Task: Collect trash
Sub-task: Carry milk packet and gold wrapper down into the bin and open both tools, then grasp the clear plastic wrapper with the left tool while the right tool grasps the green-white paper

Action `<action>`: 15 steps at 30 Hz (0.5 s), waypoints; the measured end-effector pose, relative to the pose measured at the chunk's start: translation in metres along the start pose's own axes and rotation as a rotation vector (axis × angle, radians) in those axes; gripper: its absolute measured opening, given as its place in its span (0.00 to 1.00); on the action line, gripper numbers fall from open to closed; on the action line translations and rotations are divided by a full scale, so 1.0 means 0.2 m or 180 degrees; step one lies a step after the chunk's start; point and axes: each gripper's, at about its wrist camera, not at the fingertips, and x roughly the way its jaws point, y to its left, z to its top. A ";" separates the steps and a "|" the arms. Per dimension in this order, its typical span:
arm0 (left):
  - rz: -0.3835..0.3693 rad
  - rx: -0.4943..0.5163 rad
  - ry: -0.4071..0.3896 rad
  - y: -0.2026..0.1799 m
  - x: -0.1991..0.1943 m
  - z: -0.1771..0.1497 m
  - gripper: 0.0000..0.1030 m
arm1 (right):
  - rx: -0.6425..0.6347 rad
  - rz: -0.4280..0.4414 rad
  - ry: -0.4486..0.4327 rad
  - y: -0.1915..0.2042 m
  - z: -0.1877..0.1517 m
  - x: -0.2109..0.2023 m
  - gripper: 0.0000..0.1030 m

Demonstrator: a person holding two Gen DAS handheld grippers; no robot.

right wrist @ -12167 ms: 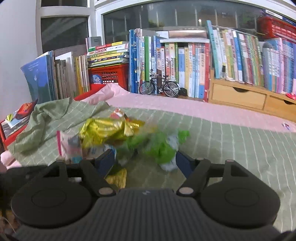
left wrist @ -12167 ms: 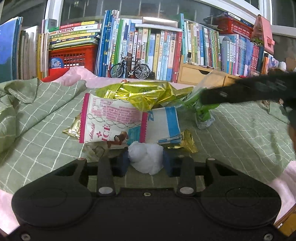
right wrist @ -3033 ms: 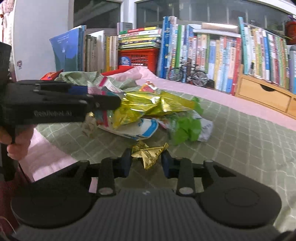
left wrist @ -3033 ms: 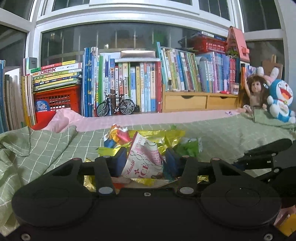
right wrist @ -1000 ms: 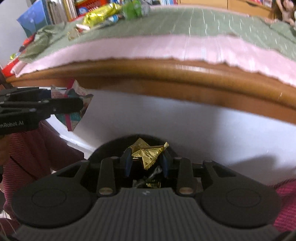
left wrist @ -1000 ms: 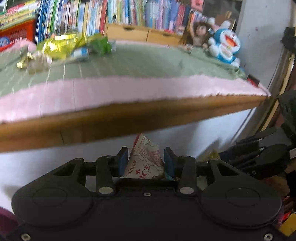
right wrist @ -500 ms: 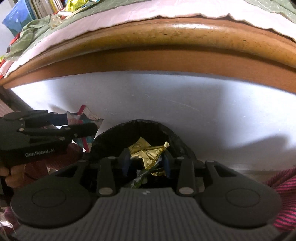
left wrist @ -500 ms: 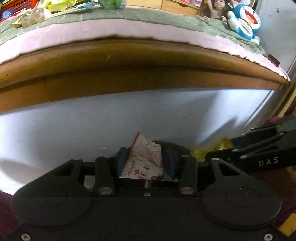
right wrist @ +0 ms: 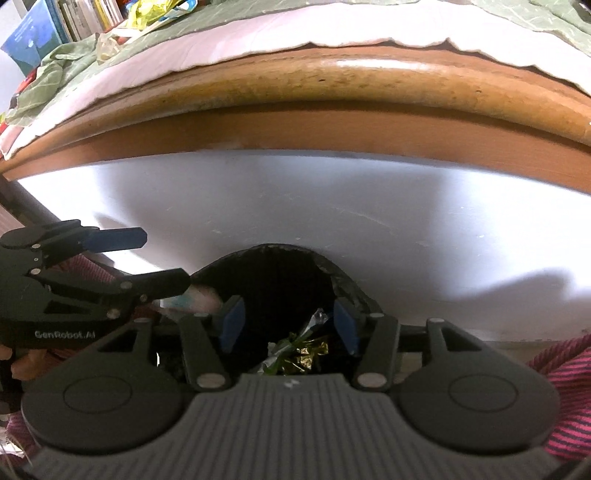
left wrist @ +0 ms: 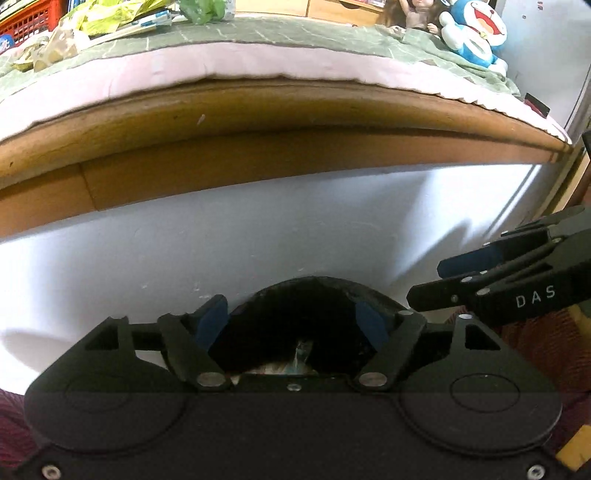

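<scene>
My left gripper (left wrist: 291,321) hangs open over a black trash bin (left wrist: 373,293), nothing between its blue pads. A pink-and-white snack wrapper (left wrist: 295,360) lies low inside the bin. My right gripper (right wrist: 288,325) is open too, above the same bin (right wrist: 343,275), where a crumpled gold foil wrapper (right wrist: 308,350) rests with green scraps. In the right wrist view the left gripper (right wrist: 166,260) shows at the left, with a blurred pale wrapper (right wrist: 195,299) just below it. The right gripper (left wrist: 424,282) shows open at the right. More wrappers (left wrist: 122,16) lie on the bed above.
The wooden bed frame (left wrist: 258,122) overhangs the bin, with a white panel (left wrist: 258,236) under it. A green checked cover and pink sheet top the bed. A blue plush toy (left wrist: 476,33) and a doll sit at its far right. Books (right wrist: 55,26) stand far left.
Both grippers have opened over the bin. The pink-and-white wrapper left the left gripper and the gold foil left the right one; both now lie in the bin.
</scene>
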 end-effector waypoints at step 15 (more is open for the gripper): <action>-0.0043 -0.0016 -0.0396 0.04 -0.28 0.09 0.75 | -0.0269 0.0477 -0.0519 0.00 0.08 -0.27 0.74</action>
